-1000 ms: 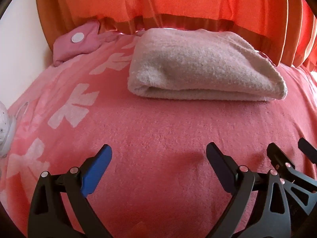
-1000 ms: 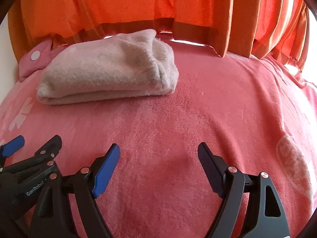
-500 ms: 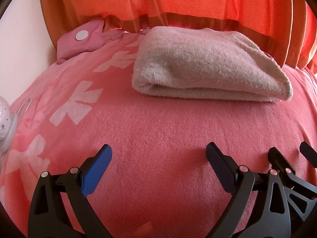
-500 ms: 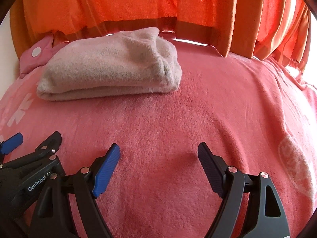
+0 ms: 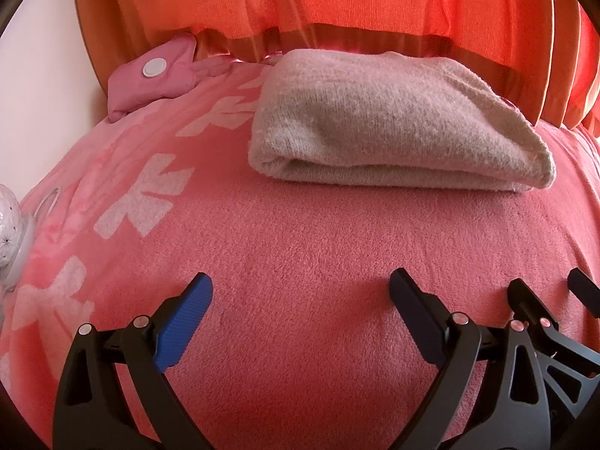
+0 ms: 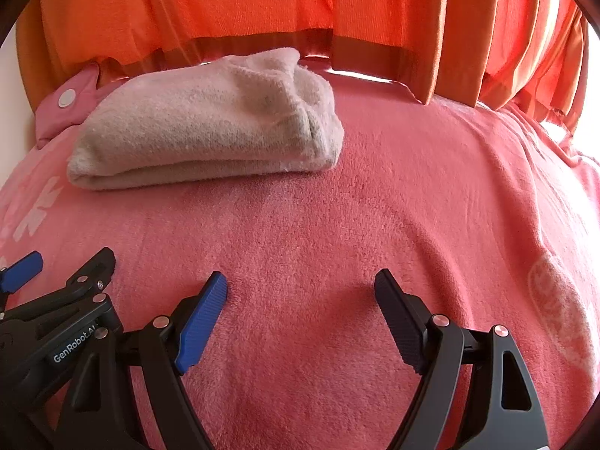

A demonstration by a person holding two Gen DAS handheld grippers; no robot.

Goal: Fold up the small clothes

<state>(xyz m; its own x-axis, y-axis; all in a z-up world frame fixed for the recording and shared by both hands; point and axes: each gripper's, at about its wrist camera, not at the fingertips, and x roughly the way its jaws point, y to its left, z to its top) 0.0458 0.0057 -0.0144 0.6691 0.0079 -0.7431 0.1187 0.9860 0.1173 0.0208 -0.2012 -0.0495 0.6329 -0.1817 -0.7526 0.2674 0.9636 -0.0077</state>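
A beige knitted garment (image 5: pixel 390 127) lies folded into a thick rectangle on the pink fleece blanket (image 5: pixel 300 247), close to the orange curtain. In the right wrist view the same folded garment (image 6: pixel 210 127) sits at the upper left. My left gripper (image 5: pixel 300 292) hovers over bare blanket in front of the garment, jaws wide open and holding nothing. My right gripper (image 6: pixel 300 288) is open too, with only blanket between its fingers. The two grippers are side by side; part of the left one (image 6: pixel 56 300) shows at the lower left of the right wrist view.
An orange curtain (image 5: pixel 337 3) hangs along the far edge of the blanket. A pink padded item with a white snap button (image 5: pixel 153 71) lies at the back left. A pale rounded object (image 5: pixel 7 225) pokes in at the left edge. The blanket has white flower prints (image 5: pixel 146 195).
Both views have crept slightly closer to the folded garment, which now appears a little larger and lower. Both grippers stay open.
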